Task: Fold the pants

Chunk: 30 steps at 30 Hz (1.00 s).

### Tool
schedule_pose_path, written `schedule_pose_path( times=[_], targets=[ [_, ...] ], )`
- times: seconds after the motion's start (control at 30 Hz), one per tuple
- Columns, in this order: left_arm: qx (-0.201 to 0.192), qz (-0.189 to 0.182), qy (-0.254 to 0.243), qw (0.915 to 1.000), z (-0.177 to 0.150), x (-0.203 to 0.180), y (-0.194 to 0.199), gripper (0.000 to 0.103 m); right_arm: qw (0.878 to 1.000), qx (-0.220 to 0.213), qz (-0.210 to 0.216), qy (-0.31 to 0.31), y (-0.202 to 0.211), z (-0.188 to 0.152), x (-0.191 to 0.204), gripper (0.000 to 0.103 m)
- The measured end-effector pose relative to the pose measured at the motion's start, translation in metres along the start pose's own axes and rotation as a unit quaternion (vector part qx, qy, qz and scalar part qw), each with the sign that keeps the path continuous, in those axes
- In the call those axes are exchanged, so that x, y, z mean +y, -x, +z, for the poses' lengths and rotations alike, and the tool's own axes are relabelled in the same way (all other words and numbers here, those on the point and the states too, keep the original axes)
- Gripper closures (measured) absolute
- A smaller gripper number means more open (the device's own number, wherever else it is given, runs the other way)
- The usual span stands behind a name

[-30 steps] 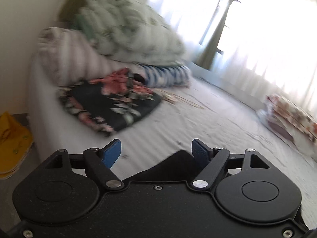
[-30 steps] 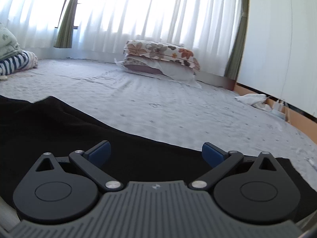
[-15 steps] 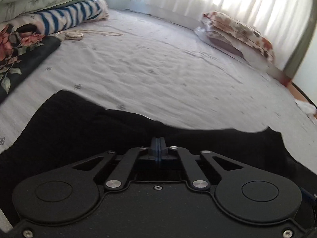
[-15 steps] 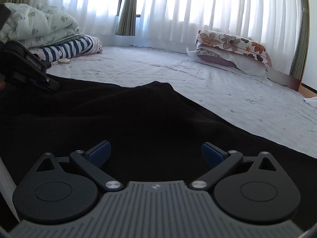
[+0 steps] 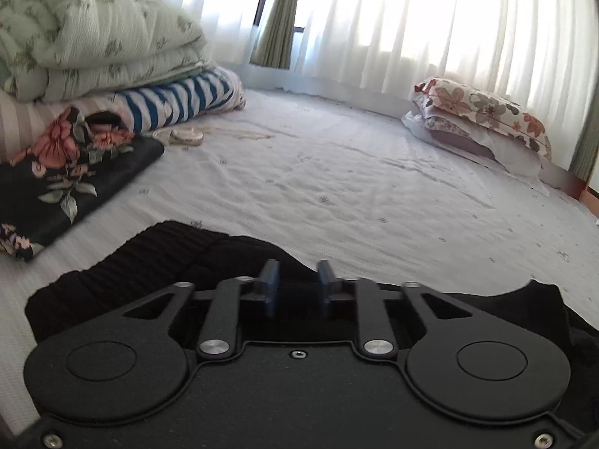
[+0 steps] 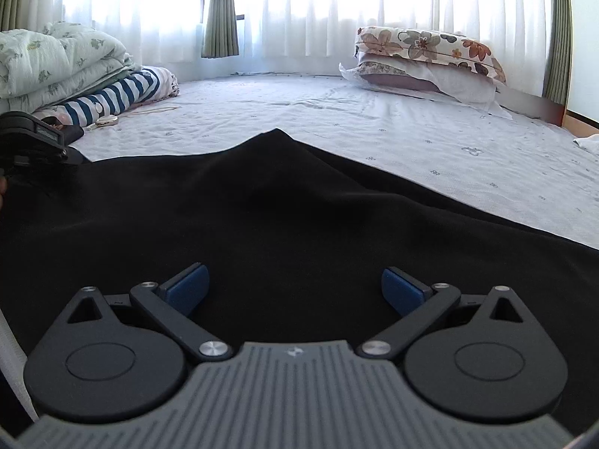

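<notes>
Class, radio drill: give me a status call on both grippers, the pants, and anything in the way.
Left gripper opening over the pants, nothing pinched. Right gripper wide open above them. Pants spread on the bed. Folded floral cloth lies left, clear of the pants.

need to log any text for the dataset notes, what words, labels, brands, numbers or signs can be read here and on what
No readable words or numbers in either view.
Right gripper: a small embossed emblem on its grey ribbed cover, a mark only, no letters legible.
Left gripper, seen at the edge of the right wrist view: a pale strip that may be a label, too small and blurred to read.
</notes>
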<state>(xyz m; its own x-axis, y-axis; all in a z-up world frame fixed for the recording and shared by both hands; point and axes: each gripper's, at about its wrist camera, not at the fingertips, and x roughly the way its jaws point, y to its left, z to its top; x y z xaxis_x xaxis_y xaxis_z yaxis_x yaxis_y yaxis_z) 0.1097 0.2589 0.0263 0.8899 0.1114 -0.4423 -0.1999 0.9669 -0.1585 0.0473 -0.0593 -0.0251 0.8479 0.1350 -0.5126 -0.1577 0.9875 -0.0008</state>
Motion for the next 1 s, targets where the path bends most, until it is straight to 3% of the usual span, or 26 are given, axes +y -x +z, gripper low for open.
schedule_pose_path(
  times=[0.03, 0.1, 0.23, 0.3, 0.33, 0.4, 0.47, 0.6, 0.67, 0.9, 0.93, 1.0],
  targets=[
    [-0.010, -0.001, -0.015, 0.9998, -0.002, -0.008, 0.009, 0.060, 1.000, -0.003, 0.001, -0.001, 0.002, 0.003, 0.000, 0.000],
    [-0.019, -0.026, -0.056, 0.9979, -0.004, -0.034, 0.027, 0.061, 1.000, -0.014, 0.008, -0.006, 0.010, 0.007, -0.004, 0.000],
    [0.008, -0.116, -0.118, 0.9862, -0.009, -0.097, 0.043, 0.062, 0.999, -0.035, -0.012, -0.016, 0.031, 0.009, -0.021, 0.000],
    [0.039, -0.166, -0.144, 0.9748, -0.014, -0.133, 0.040, 0.077, 0.998, -0.041, -0.031, -0.020, 0.044, 0.006, -0.037, 0.000],
    [0.056, -0.189, -0.156, 0.9678, -0.017, -0.151, 0.035, 0.092, 0.998, -0.042, -0.042, -0.024, 0.050, 0.004, -0.045, 0.000],
    [0.082, -0.219, -0.179, 0.9555, -0.025, -0.185, 0.022, 0.095, 0.996, -0.042, -0.067, -0.035, 0.061, -0.001, -0.063, 0.000],
    [0.099, -0.212, -0.195, 0.9525, -0.032, -0.214, 0.002, 0.096, 0.994, -0.042, -0.092, -0.048, 0.072, -0.007, -0.083, 0.000],
    [0.125, -0.129, -0.169, 0.9693, -0.038, -0.233, -0.053, 0.100, 0.987, -0.041, -0.136, -0.075, 0.091, -0.020, -0.121, 0.000],
    [0.120, -0.114, -0.135, 0.9768, -0.033, -0.223, -0.073, 0.099, 0.983, -0.041, -0.154, -0.094, 0.100, -0.027, -0.142, 0.000],
    [0.120, -0.087, -0.127, 0.9807, -0.024, -0.225, -0.081, 0.098, 0.965, -0.058, -0.203, -0.156, 0.124, -0.047, -0.201, 0.000],
    [0.124, -0.091, -0.123, 0.9805, -0.022, -0.225, -0.078, 0.094, 0.963, -0.063, -0.208, -0.162, 0.128, -0.048, -0.208, 0.000],
    [0.124, -0.101, -0.106, 0.9815, -0.018, -0.226, -0.066, 0.073, 0.958, -0.073, -0.219, -0.172, 0.138, -0.053, -0.218, 0.000]
  ],
)
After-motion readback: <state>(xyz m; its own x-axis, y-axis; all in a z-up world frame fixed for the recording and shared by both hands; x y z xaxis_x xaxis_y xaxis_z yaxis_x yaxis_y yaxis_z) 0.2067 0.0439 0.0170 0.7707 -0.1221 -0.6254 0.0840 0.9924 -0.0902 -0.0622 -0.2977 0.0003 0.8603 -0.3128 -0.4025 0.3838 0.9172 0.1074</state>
